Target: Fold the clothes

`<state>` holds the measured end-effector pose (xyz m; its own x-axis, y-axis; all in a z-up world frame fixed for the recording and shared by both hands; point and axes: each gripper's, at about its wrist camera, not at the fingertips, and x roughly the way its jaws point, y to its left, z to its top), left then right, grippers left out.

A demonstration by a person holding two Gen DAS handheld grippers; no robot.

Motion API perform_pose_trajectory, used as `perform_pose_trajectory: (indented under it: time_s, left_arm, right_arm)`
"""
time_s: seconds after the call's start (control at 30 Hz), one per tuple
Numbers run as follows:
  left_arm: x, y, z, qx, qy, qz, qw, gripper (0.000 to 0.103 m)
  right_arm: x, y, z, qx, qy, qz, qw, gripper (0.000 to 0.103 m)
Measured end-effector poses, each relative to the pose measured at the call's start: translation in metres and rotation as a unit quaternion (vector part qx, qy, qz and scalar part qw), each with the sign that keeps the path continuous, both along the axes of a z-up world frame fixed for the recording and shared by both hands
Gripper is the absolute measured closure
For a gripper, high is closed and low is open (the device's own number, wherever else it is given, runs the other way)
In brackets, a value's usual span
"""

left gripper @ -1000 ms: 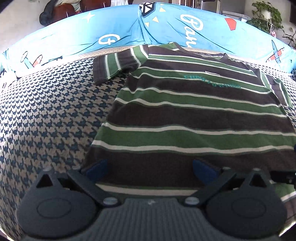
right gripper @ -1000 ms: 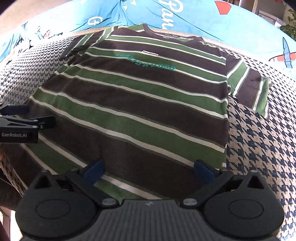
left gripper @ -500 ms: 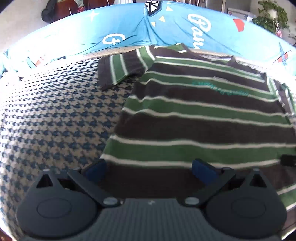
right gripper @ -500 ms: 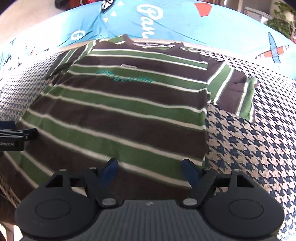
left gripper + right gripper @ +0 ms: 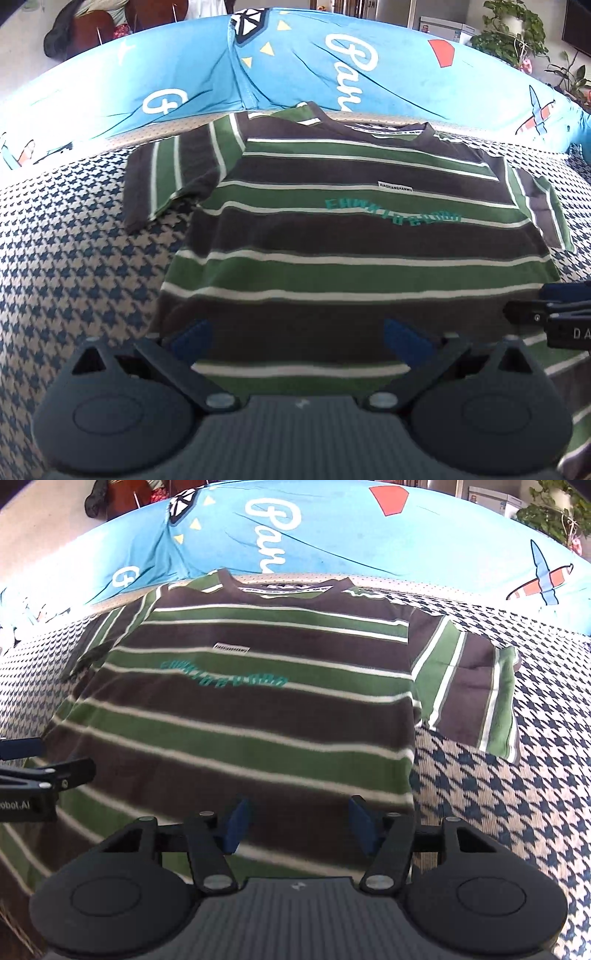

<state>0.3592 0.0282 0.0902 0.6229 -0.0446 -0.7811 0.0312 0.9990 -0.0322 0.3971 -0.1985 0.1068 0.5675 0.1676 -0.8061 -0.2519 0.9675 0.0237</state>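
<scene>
A T-shirt (image 5: 351,243) with green, dark brown and white stripes lies flat, front up, collar away from me, on a houndstooth cover (image 5: 74,266). Its left sleeve (image 5: 166,181) is spread out; the right sleeve (image 5: 476,694) lies flat on the other side. My left gripper (image 5: 297,338) is wide open over the shirt's lower left part, near the side edge. My right gripper (image 5: 300,825) is over the shirt's (image 5: 258,709) lower right part, its fingers narrower but apart. Each gripper shows at the edge of the other's view: the right gripper (image 5: 550,314) and the left gripper (image 5: 40,771).
A bright blue printed cloth (image 5: 295,74) runs along the far side behind the collar. Potted plants (image 5: 513,26) stand at the back right. Bare houndstooth cover (image 5: 498,812) lies on both sides of the shirt.
The right gripper's fingers have drawn closer together. Both cameras have shifted outward toward the shirt's side edges, and the whole shirt with both sleeves now shows.
</scene>
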Motion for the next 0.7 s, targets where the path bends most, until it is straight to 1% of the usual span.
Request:
perform_pose_trajectory:
  time_s: [0.17,0.23,0.33,0.47,0.7]
  left_arm:
    - [0.011,0.0,-0.016,0.009,0.016,0.01,0.9998,0.0]
    - [0.01,0.002,-0.018,0.009,0.005,0.014,0.9998,0.0]
    - [0.009,0.005,-0.018,0.016,0.001,0.017,0.9997,0.0]
    - [0.011,0.017,-0.018,0.011,0.001,0.043,0.999,0.0]
    - [0.012,0.025,-0.02,0.013,0.002,0.057,0.9983,0.0]
  right_arm:
    - [0.013,0.001,-0.003,-0.005,0.001,-0.002,1.0,0.044]
    - [0.015,0.001,-0.004,-0.009,0.0,-0.001,1.0,0.044]
    - [0.018,0.0,-0.005,-0.014,-0.002,-0.007,1.0,0.043]
    - [0.023,-0.004,-0.006,-0.021,-0.004,-0.021,1.0,0.043]
    - [0.03,-0.018,-0.005,-0.014,-0.003,-0.048,0.999,0.043]
